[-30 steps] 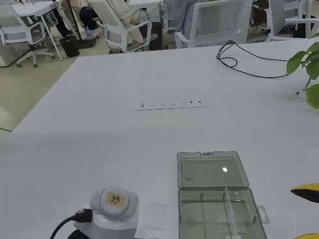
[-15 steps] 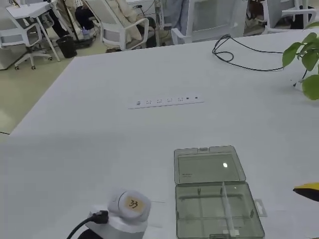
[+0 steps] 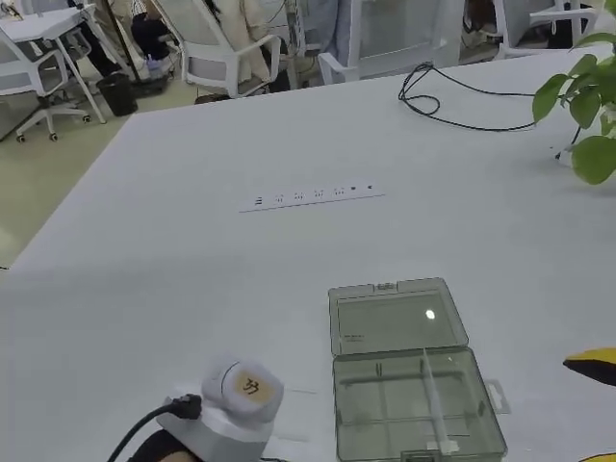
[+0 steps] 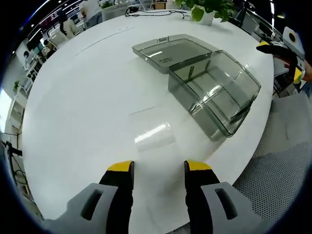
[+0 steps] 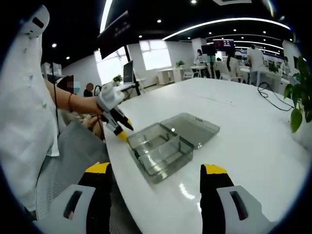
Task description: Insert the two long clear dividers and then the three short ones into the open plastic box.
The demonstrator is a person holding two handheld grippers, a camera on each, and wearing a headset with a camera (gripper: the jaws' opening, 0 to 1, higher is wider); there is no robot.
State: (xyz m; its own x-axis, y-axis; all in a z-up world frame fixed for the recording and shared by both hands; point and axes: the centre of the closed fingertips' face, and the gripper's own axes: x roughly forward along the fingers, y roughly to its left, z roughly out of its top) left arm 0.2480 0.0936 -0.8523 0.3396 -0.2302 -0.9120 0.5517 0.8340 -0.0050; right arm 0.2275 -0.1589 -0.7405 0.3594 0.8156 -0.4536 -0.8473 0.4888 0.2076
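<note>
The open smoky plastic box [image 3: 416, 409] lies near the table's front edge, its lid [image 3: 397, 318] folded flat behind it. One long clear divider [image 3: 432, 397] stands inside, running front to back. My left gripper [image 4: 158, 168] is open and low over the table. Clear divider pieces [image 4: 153, 136] lie flat just ahead of its fingers, left of the box [image 4: 214, 90]. My right gripper [image 5: 156, 169] is open and holds nothing, with the box [image 5: 161, 151] beyond it. The left gripper [image 3: 236, 404] sits at the bottom left of the head view, the right gripper's yellow tip [image 3: 592, 366] at the right edge.
A white power strip [image 3: 313, 197] lies mid-table. A black cable [image 3: 452, 96] loops at the far side. A leafy plant [image 3: 577, 106] stands at the right. Office chairs [image 3: 221, 58] line the far edge. The table edge runs close by the box [image 4: 243, 146].
The head camera has drifted, shifting the whole picture. My left gripper has edged a little to the right, towards the box. The box and its divider have not moved.
</note>
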